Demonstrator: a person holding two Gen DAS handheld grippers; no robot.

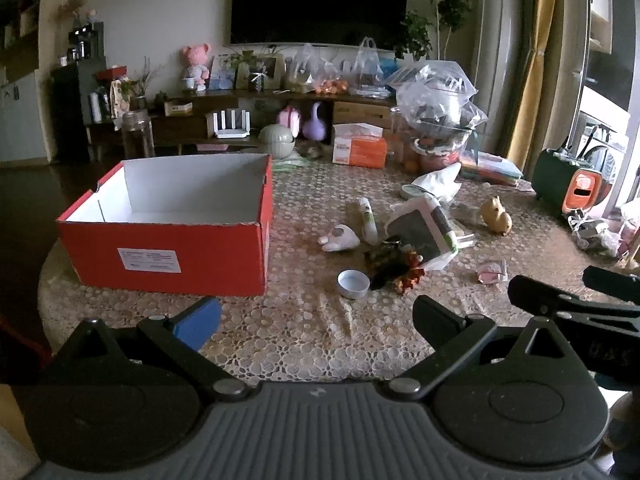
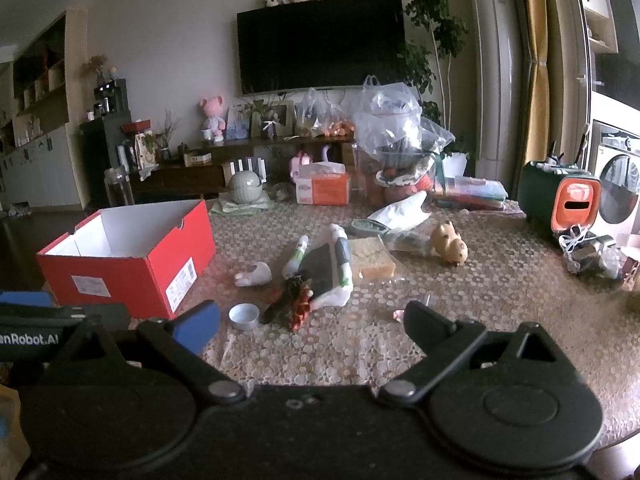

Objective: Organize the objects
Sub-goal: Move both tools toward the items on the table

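Your left gripper [image 1: 316, 316] hovers above the near edge of the worktop [image 1: 320, 344], fingers spread wide apart with nothing between them. Your right gripper [image 2: 312, 320] is in the same condition: fingers apart, holding nothing, low over the lace-covered worktop.

Locate the red box [image 1: 172, 248] on the left side of the worktop. It stands upright, open at the top, white interior visible; no contents can be seen in the part of the interior that shows. A white label faces you on its near wall.

The loose items lie in a cluster to the right of the box, apart from it:

- A round white cap [image 1: 353, 283] sits nearest to you, open side up.
- A dark, red-and-black bundle [image 1: 394, 266] lies just beside the cap, on its right.
- A white paw-shaped figure [image 1: 340, 238] lies behind the cap.
- A white tube [image 1: 369, 220] lies just beside the figure, pointing away from you.
- A flat white-edged pack with a dark face [image 1: 420, 232] rests tilted against the bundle.
- A tan animal figurine [image 1: 496, 216] stands further right, well apart from the cluster.
- A small pink wrapper [image 1: 493, 272] lies near your right gripper's far finger.

A tissue box [image 1: 360, 148] and filled plastic bags [image 1: 436, 96] occupy the far edge of the worktop.
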